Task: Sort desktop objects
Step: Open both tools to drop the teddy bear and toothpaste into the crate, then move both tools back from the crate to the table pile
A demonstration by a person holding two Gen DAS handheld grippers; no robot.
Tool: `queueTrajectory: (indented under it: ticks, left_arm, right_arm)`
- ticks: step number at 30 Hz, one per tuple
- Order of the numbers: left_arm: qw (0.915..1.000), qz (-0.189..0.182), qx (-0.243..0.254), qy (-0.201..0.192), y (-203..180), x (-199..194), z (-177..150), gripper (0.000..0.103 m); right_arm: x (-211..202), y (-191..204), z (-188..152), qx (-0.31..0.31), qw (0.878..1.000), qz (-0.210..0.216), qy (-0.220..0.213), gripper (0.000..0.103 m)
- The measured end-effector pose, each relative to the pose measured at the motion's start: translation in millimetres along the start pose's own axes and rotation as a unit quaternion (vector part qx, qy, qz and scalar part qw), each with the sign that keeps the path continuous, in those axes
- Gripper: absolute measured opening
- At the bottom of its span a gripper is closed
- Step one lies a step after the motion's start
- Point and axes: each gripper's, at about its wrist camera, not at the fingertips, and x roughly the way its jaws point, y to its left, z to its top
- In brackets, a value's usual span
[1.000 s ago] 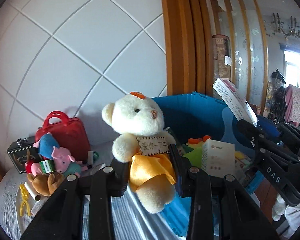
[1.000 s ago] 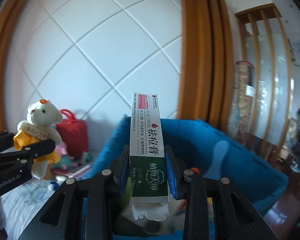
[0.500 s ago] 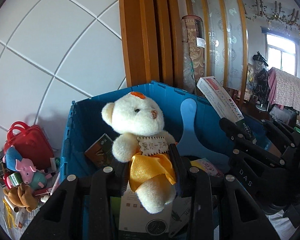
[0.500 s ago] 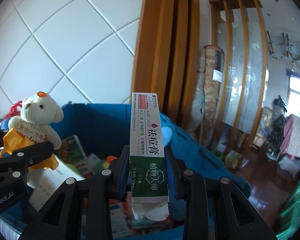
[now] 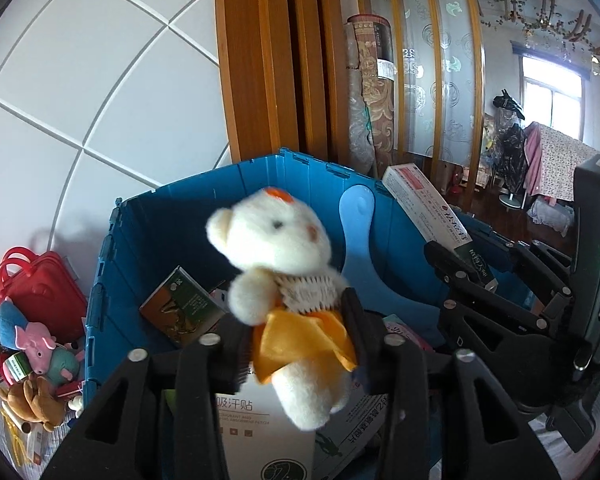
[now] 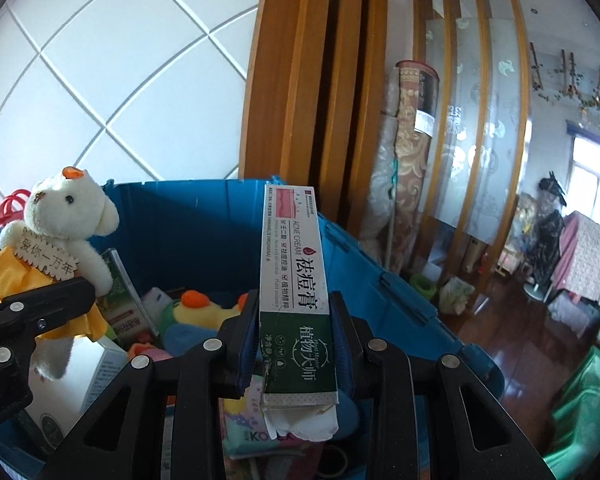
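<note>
Over one bin point(image 6: 384, 292): one bear point(image 5: 284, 280), one box point(image 6: 296, 288).

Both grippers closed, each gripping an item

Left gripper point(image 5: 298, 342): lower centre of its wrist view, jaws clamped on a plush bear point(image 5: 284, 280). Right gripper point(image 6: 296, 344): lower centre of its own view, jaws clamped on an upright cream box point(image 6: 294, 280); it also appears at the right edge of the left view.

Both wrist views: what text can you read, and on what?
"ACNE CREAM", "祛痘膏", "植物大师": cream box in the right gripper.
"爱你一万年": teddy bear tag, left gripper.
"吸汗贴": white box in the blue crate.
"KO...": packet, cut off.
Finer print: unreadable.
</note>
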Motion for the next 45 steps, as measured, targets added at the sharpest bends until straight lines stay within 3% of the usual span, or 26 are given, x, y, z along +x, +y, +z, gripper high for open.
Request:
queueTrajectory:
  ticks: [1,2,3,5,11,20,27,37,40,45]
  left_arm:
    - [1.0,0.002,-0.001,-0.002,0,-2,1,0.065]
    - [1.0,0.004,-0.004,-0.007,0,-4,1,0.073]
    - [0.9998,0.008,-0.007,-0.016,1,-7,1,0.084]
    - [0.9994,0.015,-0.005,-0.029,2,-12,0,0.086]
    - [0.9986,0.027,-0.021,-0.042,14,-25,-6,0.09]
    - [0.9954,0.061,-0.051,-0.053,46,-55,-22,0.091]
    - [0.9897,0.1,-0.087,-0.054,95,-84,-48,0.091]
    - [0.973,0.179,-0.142,-0.036,213,-136,-111,0.091]
    - [0.9629,0.209,-0.169,-0.018,263,-150,-138,0.091]
    - [0.9418,0.26,-0.212,0.02,355,-165,-187,0.091]
  right_arm:
    - [0,-1,1,0.001,1.0,-0.001,0.0,0.035]
    - [0,-2,1,0.002,1.0,-0.003,-0.001,0.042]
    - [-2,-2,1,0.004,1.0,-0.004,-0.003,0.054]
    - [-7,-1,0,0.006,1.0,-0.009,-0.009,0.072]
    - [-16,-3,0,0.008,1.0,-0.018,-0.021,0.103]
    - [-32,4,3,0.028,0.999,-0.004,-0.026,0.103]
    - [-58,43,8,0.017,0.998,0.027,-0.05,0.103]
    - [-104,159,27,-0.038,0.988,0.119,-0.089,0.103]
    - [-112,204,33,-0.061,0.982,0.153,-0.089,0.103]
    - [-106,296,37,-0.099,0.968,0.225,-0.052,0.103]
